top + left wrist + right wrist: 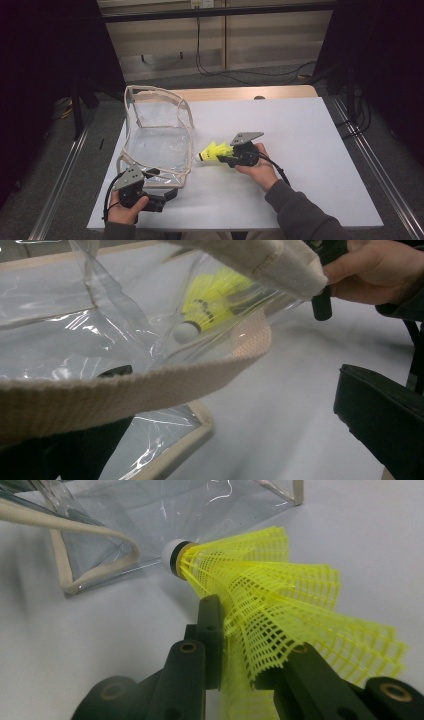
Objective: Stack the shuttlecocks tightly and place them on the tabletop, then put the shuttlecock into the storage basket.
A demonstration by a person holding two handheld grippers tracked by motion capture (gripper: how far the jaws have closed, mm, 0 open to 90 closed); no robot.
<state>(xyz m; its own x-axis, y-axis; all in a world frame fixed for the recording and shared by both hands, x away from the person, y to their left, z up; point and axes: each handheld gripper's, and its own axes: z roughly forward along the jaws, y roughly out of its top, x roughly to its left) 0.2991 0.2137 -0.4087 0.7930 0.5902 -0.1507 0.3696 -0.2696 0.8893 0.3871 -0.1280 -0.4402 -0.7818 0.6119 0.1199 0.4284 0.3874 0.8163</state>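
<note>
A yellow mesh shuttlecock point(214, 151) with a white cork tip is held level just above the white tabletop point(310, 135), cork pointing left toward a clear plastic bag point(157, 130) with beige trim. My right gripper point(226, 156) is shut on its skirt; in the right gripper view both jaws pinch the yellow shuttlecock mesh point(280, 590) at the right gripper point(245, 640). My left gripper point(170, 192) sits at the bag's near corner. In the left gripper view the left gripper point(235, 385) has its jaws wide apart, one jaw under the beige strap point(125, 395) and behind the plastic. The shuttlecock point(212, 300) shows through the bag.
The bag point(130, 510) stands open on the left half of the table, its mouth facing the shuttlecock. A person's hand point(380, 270) grips the right gripper. Cables run along the floor beyond the table's far edge. Metal rails flank both sides.
</note>
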